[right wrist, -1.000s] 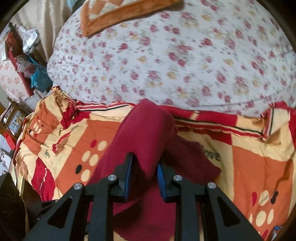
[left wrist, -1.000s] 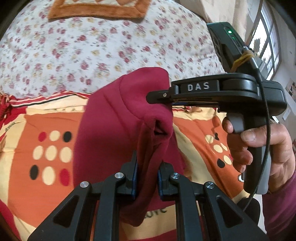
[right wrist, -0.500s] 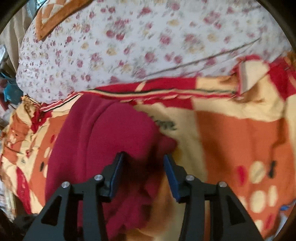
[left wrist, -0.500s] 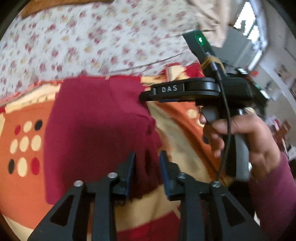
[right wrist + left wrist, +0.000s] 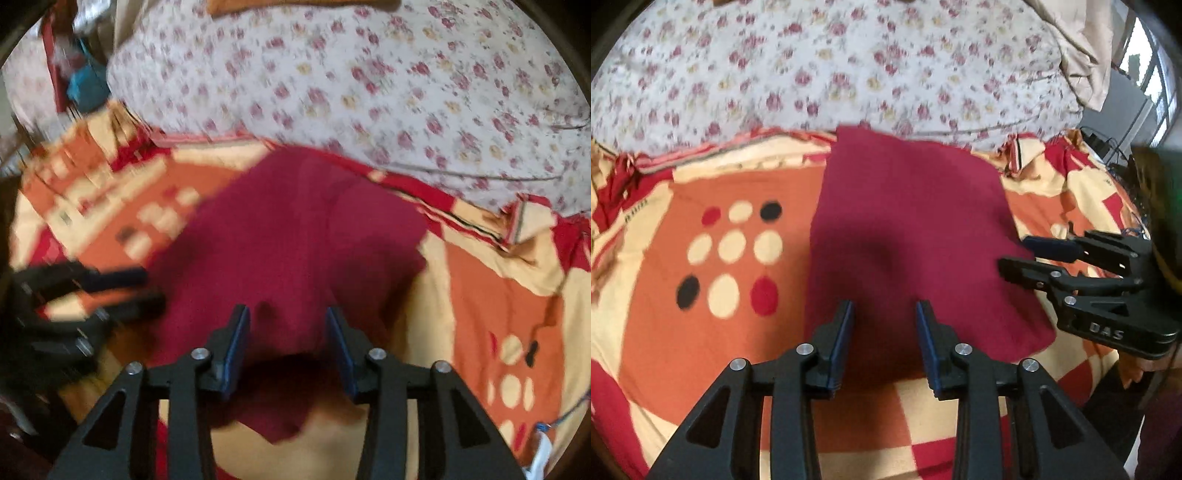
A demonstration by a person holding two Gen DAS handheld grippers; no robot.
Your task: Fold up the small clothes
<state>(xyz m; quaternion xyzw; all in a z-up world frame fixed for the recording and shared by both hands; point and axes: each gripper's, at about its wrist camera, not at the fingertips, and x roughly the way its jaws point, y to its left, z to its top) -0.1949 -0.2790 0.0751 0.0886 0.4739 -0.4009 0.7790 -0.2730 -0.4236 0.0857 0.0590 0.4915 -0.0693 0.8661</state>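
Bedding fills both views: a blanket (image 5: 657, 317) printed in orange, cream and red blocks with round dots covers the bed, and behind it rises a pale quilt (image 5: 849, 74) scattered with small red flowers. On the blanket lies a dark red garment (image 5: 916, 221), soft and matte like fleece, folded flat into a rough rectangle with a straight far edge against the quilt and a rounded near corner.

The left tongs (image 5: 884, 334) hang just over the garment's near edge, blue-lined pads apart, with cloth showing beneath the gap but nothing pinched. The right tongs (image 5: 288, 339) sit over the garment's other near side; their jaws are closing, yet the pads stand clear of the fabric, which lies loose below them. In the left wrist view the right tongs (image 5: 1025, 254) reach in from the right, their tips at the garment's right edge. Both views are blurred
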